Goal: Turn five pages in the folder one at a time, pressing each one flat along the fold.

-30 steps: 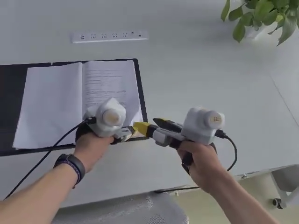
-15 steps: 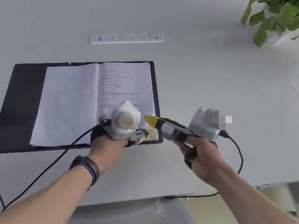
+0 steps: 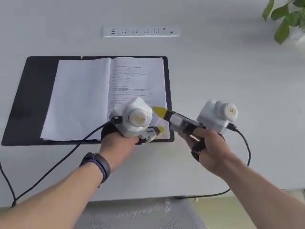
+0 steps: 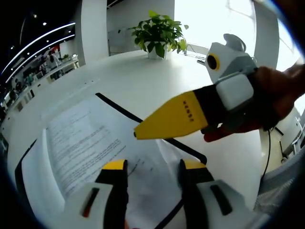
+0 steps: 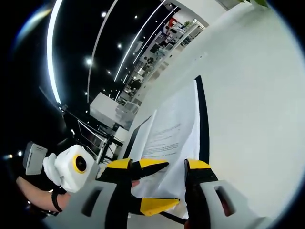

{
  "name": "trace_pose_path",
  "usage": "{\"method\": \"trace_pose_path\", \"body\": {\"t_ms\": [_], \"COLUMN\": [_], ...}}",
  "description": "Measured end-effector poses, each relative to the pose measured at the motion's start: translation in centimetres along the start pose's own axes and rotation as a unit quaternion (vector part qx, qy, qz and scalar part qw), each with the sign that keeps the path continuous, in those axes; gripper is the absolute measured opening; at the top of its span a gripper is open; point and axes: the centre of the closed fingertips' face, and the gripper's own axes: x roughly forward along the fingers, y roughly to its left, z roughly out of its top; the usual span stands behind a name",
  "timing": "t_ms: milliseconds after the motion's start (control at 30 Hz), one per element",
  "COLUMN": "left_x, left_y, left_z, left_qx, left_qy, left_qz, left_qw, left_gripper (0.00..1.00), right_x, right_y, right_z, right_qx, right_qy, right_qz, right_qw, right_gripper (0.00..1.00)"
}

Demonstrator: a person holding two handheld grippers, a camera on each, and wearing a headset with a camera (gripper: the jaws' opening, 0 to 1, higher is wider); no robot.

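**Fingers parted on both grippers at the folder's lower right corner**

Fingers (image 4: 114, 168) of the left gripper (image 4: 153, 167) are yellow-tipped and stand a moderate way apart with nothing clamped between them. They hover over the lower right corner of the printed page (image 3: 138, 81). Whether they touch the paper cannot be told. In the head view this gripper sits low in the middle of the frame and points toward the right.

Opposite it, the right gripper (image 5: 158, 164) has its own yellow-tipped fingers spread wide and holds nothing. In the head view it reaches in from the right and points left. Its yellow tip lies over the folder's right edge, just above the left gripper's tips, and the two grippers are near each other.

Opened flat on the white table (image 3: 228, 71), the black folder (image 3: 33, 95) fills the upper left of the head view. Its long axis runs left to right across the frame. The fold (image 3: 108, 95) runs top to bottom. A blank white page (image 3: 78, 100) lies left of the fold and the printed page right of it, its text lines running across the frame.

Above the folder lies a white power strip (image 3: 140, 32). A green potted plant (image 3: 286, 19) sits in the upper right corner. A black cable (image 3: 71, 150) trails from the left gripper toward the lower left.
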Motion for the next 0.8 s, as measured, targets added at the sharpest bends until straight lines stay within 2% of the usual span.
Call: {"method": "trace_pose_path", "body": {"t_ms": [100, 233, 300, 400, 500, 800], "left_x": [0.0, -0.3, -0.8, -1.4, -2.0, -4.3], "left_y": [-0.1, -0.2, -0.1, -0.3, -0.5, 0.2], "left_z": [0.1, 0.2, 0.8, 1.2, 1.2, 0.9], "left_qx": [-0.005, -0.009, -0.031, -0.027, -0.023, -0.036], "left_qy": [0.002, 0.007, -0.006, -0.012, -0.012, -0.026], "left_qz": [-0.005, -0.018, -0.021, -0.024, -0.027, -0.021], "left_qw": [1.0000, 0.9998, 0.9993, 0.9993, 0.9993, 0.9988], "left_gripper": [0.44, 0.47, 0.49, 0.50, 0.52, 0.54], "right_x": [0.3, 0.3, 0.3, 0.2, -0.1, -0.9], "right_y": [-0.3, -0.1, -0.1, 0.1, -0.1, 0.5], "right_z": [-0.3, -0.3, -0.3, -0.5, -0.9, -1.6], "right_qx": [0.014, 0.019, 0.022, 0.021, 0.023, 0.031], "right_qy": [0.007, 0.001, -0.003, -0.001, 0.002, -0.003], "right_qz": [-0.004, 0.001, 0.002, 0.006, 0.002, 0.000], "right_qw": [0.9999, 0.9998, 0.9998, 0.9998, 0.9997, 0.9995], "right_gripper": [0.37, 0.32, 0.28, 0.22, 0.18, 0.02]}}
